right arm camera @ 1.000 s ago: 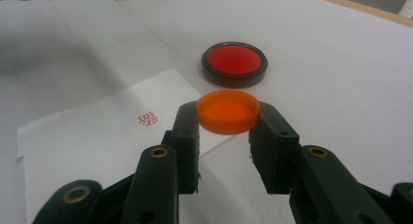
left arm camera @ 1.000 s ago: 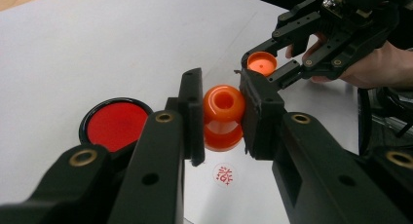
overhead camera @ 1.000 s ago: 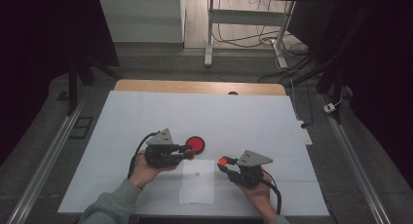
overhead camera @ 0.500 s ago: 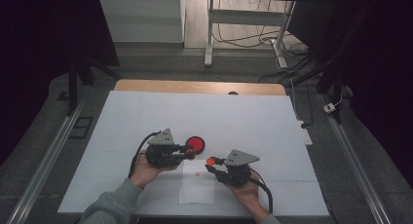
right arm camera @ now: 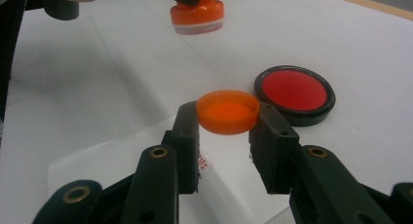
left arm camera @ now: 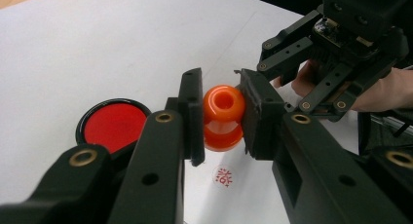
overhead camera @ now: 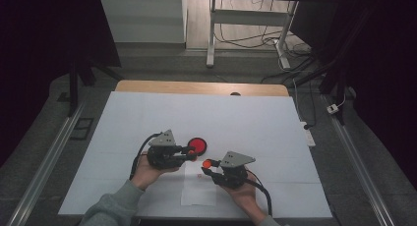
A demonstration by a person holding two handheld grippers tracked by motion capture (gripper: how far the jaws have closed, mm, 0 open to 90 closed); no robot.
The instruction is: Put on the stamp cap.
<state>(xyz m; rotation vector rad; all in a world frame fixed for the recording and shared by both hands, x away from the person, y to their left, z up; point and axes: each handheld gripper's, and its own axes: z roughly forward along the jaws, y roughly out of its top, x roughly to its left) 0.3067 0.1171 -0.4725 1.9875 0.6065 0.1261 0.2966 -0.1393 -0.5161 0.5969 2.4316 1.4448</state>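
Orange plastic stamp (left arm camera: 223, 118), waisted body with rounded knob on top: clamped between the two black jaws of the left tool (left arm camera: 220, 118), jaws pressed against opposite sides of the knob. Stamp upright, held above the desk, its flat printing face pointing down toward the sheet. In the right tool view, same stamp (right arm camera: 197, 12) at the top edge, base ringed with a pale band.

Orange round plastic cap (right arm camera: 228, 111), shallow and open side up: clamped between the jaws of the right tool (right arm camera: 225, 136), one jaw on each side of the rim. Cap held clear of the desk surface, just beside the ink pad and apart from the stamp.

Round ink pad with black rim and red inked surface (overhead camera: 197, 145): flat on the white desk (overhead camera: 255, 123), lid off, just beside the left tool (overhead camera: 189, 153) in the high view. Same pad left of the jaws in the left tool view (left arm camera: 113, 124) and right of the cap in the right tool view (right arm camera: 294, 94).

White paper sheet (overhead camera: 198, 194): flat on the desk at the near edge, between the two hands. Small round red stamp print (left arm camera: 223, 177) on the sheet, directly below the held stamp; same print partly hidden behind the left jaw in the right tool view (right arm camera: 204, 160).

Right tool (overhead camera: 208, 168) in the high view: near the left tool, jaw tips apart, orange cap at the tip.
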